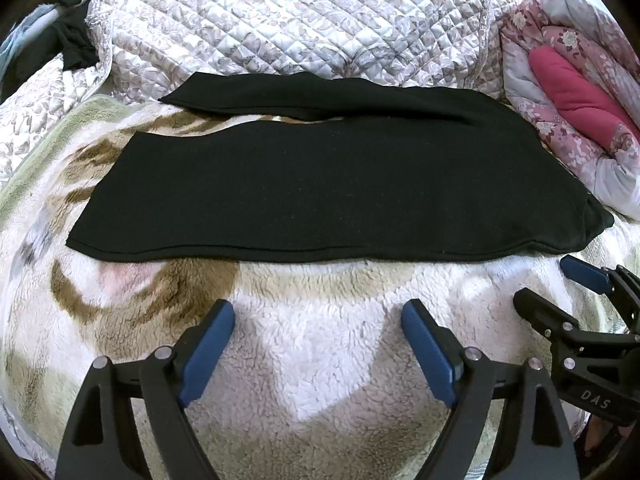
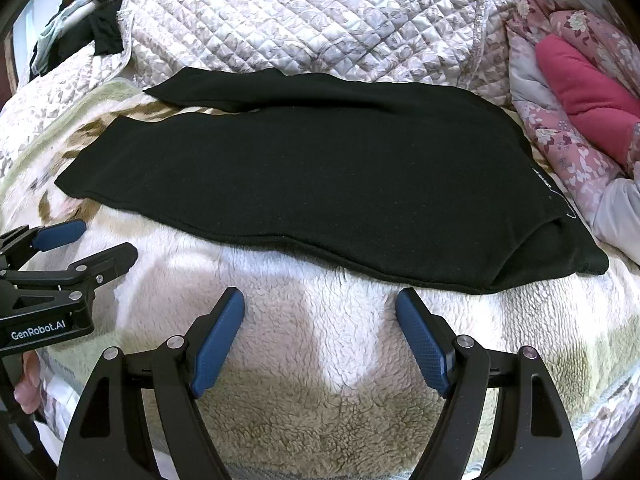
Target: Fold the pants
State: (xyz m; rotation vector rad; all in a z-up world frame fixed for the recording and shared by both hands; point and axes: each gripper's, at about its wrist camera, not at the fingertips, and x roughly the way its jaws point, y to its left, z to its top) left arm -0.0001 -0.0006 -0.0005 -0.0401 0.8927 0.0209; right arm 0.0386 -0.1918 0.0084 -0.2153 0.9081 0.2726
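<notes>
Black pants (image 1: 320,184) lie flat and sideways on a fluffy cream blanket (image 1: 320,360), waistband to the right, legs to the left, the far leg a little apart from the near one. They also show in the right wrist view (image 2: 312,176). My left gripper (image 1: 318,316) is open and empty, just short of the near seam. My right gripper (image 2: 320,304) is open and empty, just short of the near seam toward the waist. Each gripper shows in the other's view, the right gripper (image 1: 548,284) at the right edge, the left gripper (image 2: 100,240) at the left edge.
A quilted floral bedspread (image 1: 300,20) rises behind the pants. A pink flowered quilt with a red pillow (image 1: 576,92) lies at the right. Dark clothes (image 1: 72,40) hang at the back left.
</notes>
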